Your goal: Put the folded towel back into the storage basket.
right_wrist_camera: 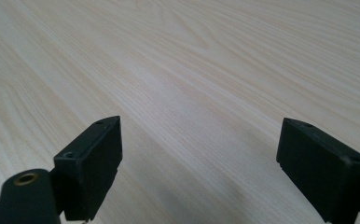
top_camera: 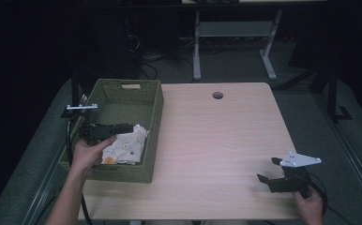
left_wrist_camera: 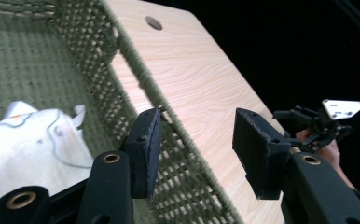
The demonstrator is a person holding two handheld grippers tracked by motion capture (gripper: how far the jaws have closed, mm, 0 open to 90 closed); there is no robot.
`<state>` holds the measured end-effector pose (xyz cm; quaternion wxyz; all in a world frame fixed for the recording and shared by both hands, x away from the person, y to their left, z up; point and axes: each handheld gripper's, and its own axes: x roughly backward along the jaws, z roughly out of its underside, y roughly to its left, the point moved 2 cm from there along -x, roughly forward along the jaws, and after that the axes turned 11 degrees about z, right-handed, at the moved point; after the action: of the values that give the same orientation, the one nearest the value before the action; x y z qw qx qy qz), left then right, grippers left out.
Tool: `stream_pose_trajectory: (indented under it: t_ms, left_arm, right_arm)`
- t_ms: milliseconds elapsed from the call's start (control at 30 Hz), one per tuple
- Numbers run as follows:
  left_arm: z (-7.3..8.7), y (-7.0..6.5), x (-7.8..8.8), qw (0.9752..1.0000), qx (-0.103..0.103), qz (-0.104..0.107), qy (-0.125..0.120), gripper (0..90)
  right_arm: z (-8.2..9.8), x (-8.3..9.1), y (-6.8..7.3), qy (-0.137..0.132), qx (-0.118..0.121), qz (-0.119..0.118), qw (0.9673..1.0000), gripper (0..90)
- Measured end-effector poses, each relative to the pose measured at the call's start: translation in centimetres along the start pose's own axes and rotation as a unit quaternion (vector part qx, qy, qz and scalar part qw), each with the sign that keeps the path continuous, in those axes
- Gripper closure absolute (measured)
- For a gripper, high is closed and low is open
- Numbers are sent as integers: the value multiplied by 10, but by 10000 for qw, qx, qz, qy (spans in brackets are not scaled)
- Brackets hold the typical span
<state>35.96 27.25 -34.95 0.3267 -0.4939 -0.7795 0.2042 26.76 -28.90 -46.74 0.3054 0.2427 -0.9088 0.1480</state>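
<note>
A green woven basket (top_camera: 154, 110) stands on the left part of the wooden table (top_camera: 216, 140). In its near half lies a crumpled white cloth (top_camera: 125, 146) with orange and grey marks. A hand holds my left gripper (top_camera: 123, 127) inside the basket, just above the cloth's far edge. Its jaws are open and hold nothing. The left gripper view looks over the cloth (left_wrist_camera: 29, 140) and the basket's wall (left_wrist_camera: 94, 60), with the left gripper (left_wrist_camera: 197, 126) over that wall. My right gripper (top_camera: 268, 169) rests near the table's front right corner, open and empty above bare wood (right_wrist_camera: 192, 70).
A round cable hole (top_camera: 217, 95) sits near the table's far edge. Behind the table stand the white legs of another desk (top_camera: 197, 51), with cables on the dark floor. The right gripper (left_wrist_camera: 318, 122) appears far off in the left gripper view.
</note>
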Motion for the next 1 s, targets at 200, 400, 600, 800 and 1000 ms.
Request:
stream_pose_trajectory:
  t_ms: [200,400,600,800,1000]
  left_arm:
    - [-4,-11,-10,9998,-122,129,1,522]
    - [-4,-18,-17,9996,-206,187,58,522]
    - [-2,-27,-26,9991,-313,261,76,522]
    - [-1,-36,-38,9987,-388,318,85,522]
    - [2,-43,-55,9983,-456,335,152,522]
  right_arm:
    - [-1,0,1,-22,13,23,10000,138]
    - [-2,1,1,-43,11,31,10000,138]
    - [-2,1,1,-59,14,25,10000,138]
    - [-2,1,2,-60,21,13,10000,138]
    - [-2,2,1,-82,49,12,10000,138]
